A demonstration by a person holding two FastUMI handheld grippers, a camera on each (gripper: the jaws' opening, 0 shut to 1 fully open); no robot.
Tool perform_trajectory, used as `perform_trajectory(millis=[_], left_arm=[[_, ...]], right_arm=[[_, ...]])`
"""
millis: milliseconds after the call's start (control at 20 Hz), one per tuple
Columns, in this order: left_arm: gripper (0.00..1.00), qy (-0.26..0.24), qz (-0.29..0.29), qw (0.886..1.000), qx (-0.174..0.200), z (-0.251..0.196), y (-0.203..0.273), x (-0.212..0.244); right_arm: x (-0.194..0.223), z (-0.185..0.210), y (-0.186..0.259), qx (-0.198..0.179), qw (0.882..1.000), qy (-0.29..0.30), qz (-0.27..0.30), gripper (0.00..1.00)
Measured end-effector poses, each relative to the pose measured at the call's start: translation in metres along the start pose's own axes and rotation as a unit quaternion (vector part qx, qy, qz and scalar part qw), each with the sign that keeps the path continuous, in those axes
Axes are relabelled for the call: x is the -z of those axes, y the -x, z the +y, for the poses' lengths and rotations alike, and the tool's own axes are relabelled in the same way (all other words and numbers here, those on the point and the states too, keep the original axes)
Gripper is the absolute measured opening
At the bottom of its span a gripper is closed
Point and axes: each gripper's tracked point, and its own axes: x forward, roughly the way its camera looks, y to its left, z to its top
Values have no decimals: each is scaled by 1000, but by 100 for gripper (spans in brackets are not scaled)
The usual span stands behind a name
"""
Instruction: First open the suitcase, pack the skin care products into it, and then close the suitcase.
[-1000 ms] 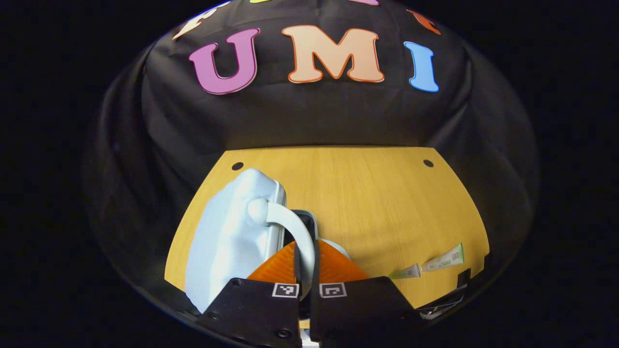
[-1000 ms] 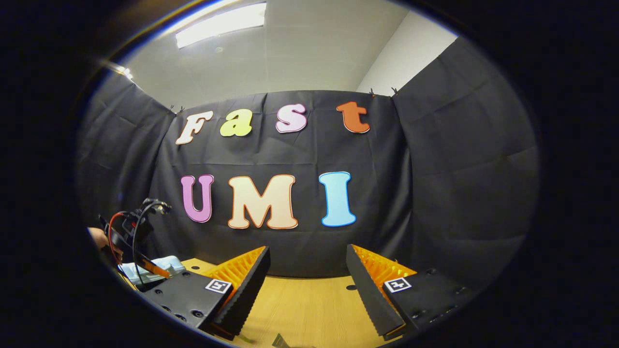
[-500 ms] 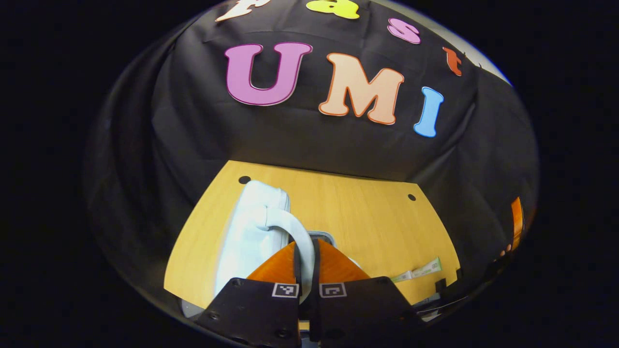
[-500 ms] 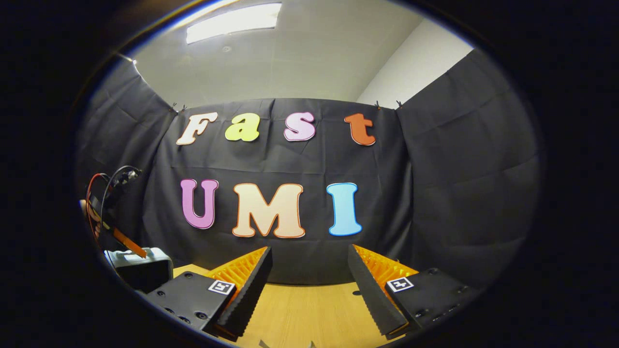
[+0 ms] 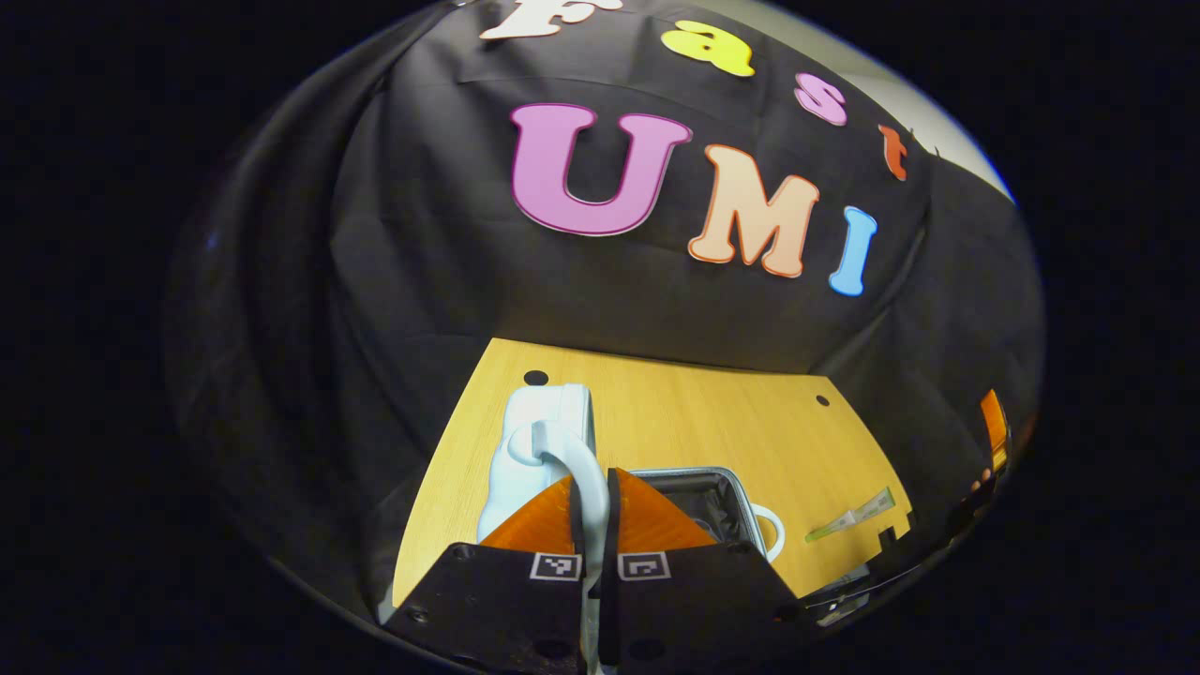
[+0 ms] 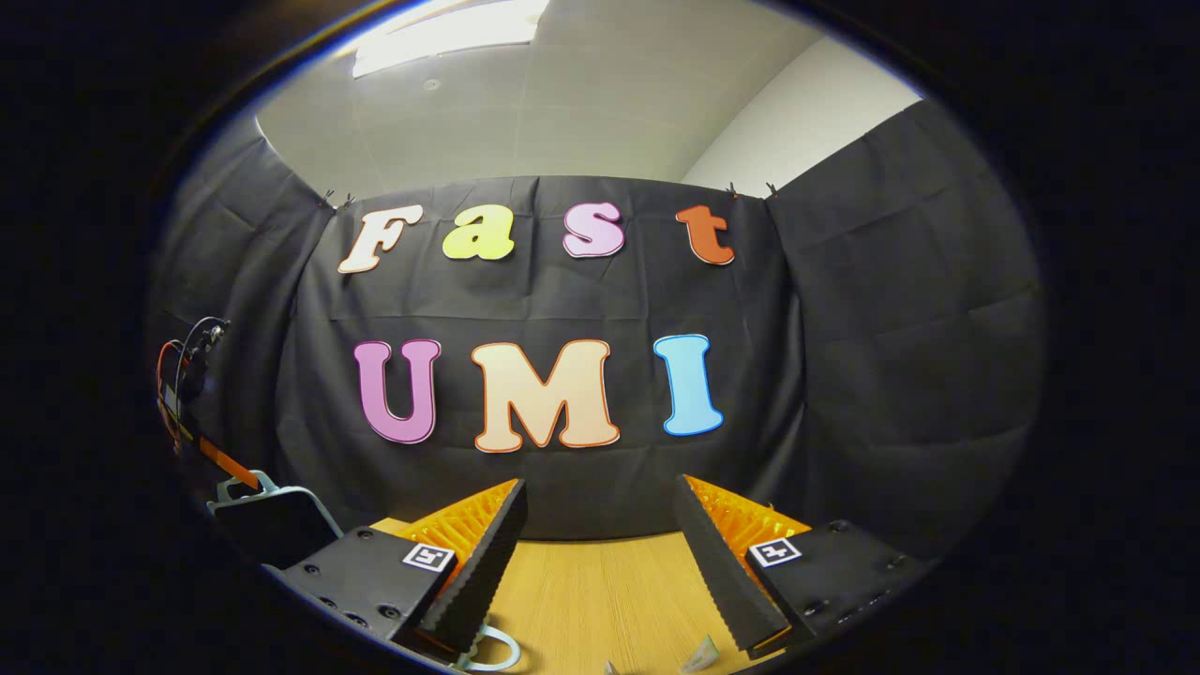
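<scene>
In the left gripper view, the left gripper (image 5: 592,525) is pinched tight on the pale curved handle (image 5: 574,469) of the suitcase lid (image 5: 534,441), which is held raised and tilted at about 11 o'clock from the fingers; the dark open shell of the suitcase (image 5: 698,492) is seen lying on the wooden table (image 5: 712,422) just past the fingers at 1 o'clock; a greenish skin care tube (image 5: 851,516) is laid flat on the table at 3 o'clock, well apart from the case. In the right gripper view, the right gripper (image 6: 600,553) is held spread wide above the table, nothing between the fingers; the lifted lid (image 6: 272,520) is spotted at 9 o'clock, with the other gripper (image 6: 187,394) above it.
</scene>
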Motion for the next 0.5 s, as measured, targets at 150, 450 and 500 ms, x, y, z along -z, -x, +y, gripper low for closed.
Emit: perform_trajectory(millis=[150, 450, 500], left_arm=[[0, -4, -16, 999, -27, 49, 0, 6], [0, 27, -18, 998, -50, 126, -13, 27], [0, 28, -17, 998, -57, 139, -18, 29]], right_arm=[[-25, 1, 6, 6, 999, 35, -39, 99], [-20, -8, 16, 34, 996, 70, -35, 99], [-17, -12, 17, 41, 996, 75, -29, 98]])
